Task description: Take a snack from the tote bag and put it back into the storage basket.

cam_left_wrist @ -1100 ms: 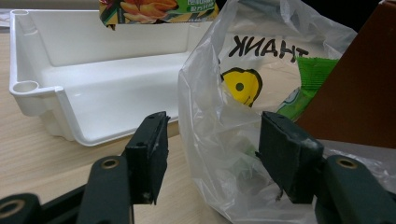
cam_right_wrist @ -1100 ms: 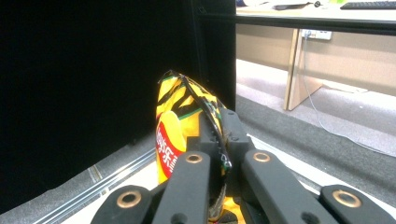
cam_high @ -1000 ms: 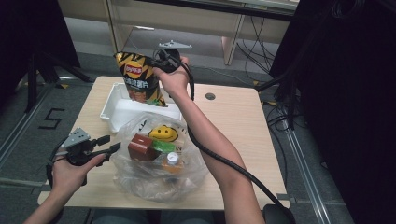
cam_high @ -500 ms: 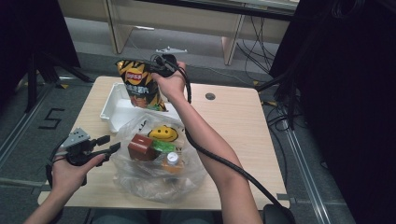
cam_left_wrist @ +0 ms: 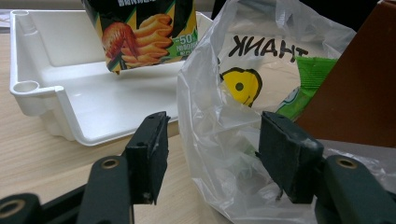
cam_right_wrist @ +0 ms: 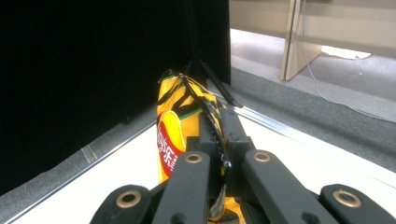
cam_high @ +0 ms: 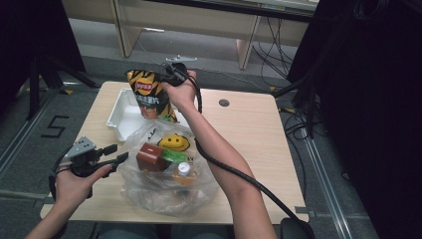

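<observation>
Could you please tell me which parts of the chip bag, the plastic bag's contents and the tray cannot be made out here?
- Yellow and black chip bag: top cut off in the left gripper view; the right gripper covers its seam.
- Clear plastic bag: creased film blurs the contents; the brown box is cut off in the left gripper view.
- White plastic tray: the chip bag hides whether it touches the floor.

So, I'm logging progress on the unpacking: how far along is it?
Early on. In hand: the right gripper holds the chip bag over the white tray. Left: the brown box, green packet and bottle sit in the plastic bag.
</observation>
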The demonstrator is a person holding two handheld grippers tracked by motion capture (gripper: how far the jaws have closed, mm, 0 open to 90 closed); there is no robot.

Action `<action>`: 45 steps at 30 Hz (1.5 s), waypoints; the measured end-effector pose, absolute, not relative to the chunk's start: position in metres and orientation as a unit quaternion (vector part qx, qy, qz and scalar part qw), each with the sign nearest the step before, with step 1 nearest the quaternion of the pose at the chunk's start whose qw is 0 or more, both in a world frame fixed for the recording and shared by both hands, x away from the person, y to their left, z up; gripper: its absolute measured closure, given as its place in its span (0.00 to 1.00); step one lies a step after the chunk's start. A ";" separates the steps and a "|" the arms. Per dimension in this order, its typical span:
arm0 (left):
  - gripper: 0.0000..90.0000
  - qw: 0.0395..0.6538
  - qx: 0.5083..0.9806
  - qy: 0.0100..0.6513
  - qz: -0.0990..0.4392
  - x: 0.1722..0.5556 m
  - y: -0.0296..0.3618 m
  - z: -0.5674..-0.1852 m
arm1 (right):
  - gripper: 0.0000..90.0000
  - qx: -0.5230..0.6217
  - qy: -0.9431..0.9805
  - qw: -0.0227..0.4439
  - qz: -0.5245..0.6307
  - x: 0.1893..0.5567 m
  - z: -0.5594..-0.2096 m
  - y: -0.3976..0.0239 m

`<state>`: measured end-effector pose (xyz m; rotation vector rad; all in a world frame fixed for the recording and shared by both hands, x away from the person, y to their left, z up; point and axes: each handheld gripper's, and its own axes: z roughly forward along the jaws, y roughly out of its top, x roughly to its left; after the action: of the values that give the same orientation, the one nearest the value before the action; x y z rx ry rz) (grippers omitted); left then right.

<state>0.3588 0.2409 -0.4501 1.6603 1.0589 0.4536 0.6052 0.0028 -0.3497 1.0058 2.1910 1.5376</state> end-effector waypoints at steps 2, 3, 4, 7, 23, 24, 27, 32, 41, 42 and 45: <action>0.47 0.532 0.696 0.444 0.190 0.359 0.241 -0.450 | 1.00 0.356 0.758 0.134 0.530 0.606 -0.352 0.003; 0.47 0.532 0.696 0.444 0.190 0.359 0.241 -0.450 | 1.00 0.355 0.758 0.139 0.529 0.607 -0.354 0.003; 0.47 0.532 0.696 0.444 0.190 0.359 0.241 -0.450 | 1.00 0.347 0.759 0.142 0.532 0.608 -0.356 0.003; 0.47 0.532 0.696 0.444 0.190 0.359 0.241 -0.450 | 1.00 0.356 0.758 0.135 0.531 0.608 -0.356 0.004; 0.47 0.531 0.697 0.443 0.190 0.359 0.241 -0.450 | 1.00 0.362 0.756 0.145 0.525 0.615 -0.364 0.003; 0.47 0.531 0.697 0.443 0.190 0.359 0.241 -0.450 | 1.00 0.361 0.756 0.149 0.526 0.616 -0.365 0.003; 0.47 0.532 0.695 0.446 0.188 0.359 0.240 -0.450 | 0.99 0.362 0.759 0.154 0.520 0.618 -0.365 0.000; 0.47 0.529 0.698 0.443 0.190 0.359 0.241 -0.450 | 0.98 0.362 0.763 0.165 0.509 0.620 -0.365 -0.004; 0.47 0.530 0.698 0.442 0.190 0.359 0.241 -0.451 | 0.87 0.363 0.774 0.210 0.474 0.629 -0.369 -0.008; 0.47 0.530 0.698 0.442 0.190 0.359 0.241 -0.451 | 0.86 0.359 0.776 0.218 0.471 0.630 -0.370 -0.009; 0.47 0.530 0.698 0.443 0.189 0.359 0.241 -0.451 | 0.75 0.361 0.782 0.220 0.458 0.632 -0.370 -0.010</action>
<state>0.3587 0.2411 -0.4507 1.6651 1.0579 0.4516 0.6316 -0.0103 -0.3704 0.9971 2.1633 1.2671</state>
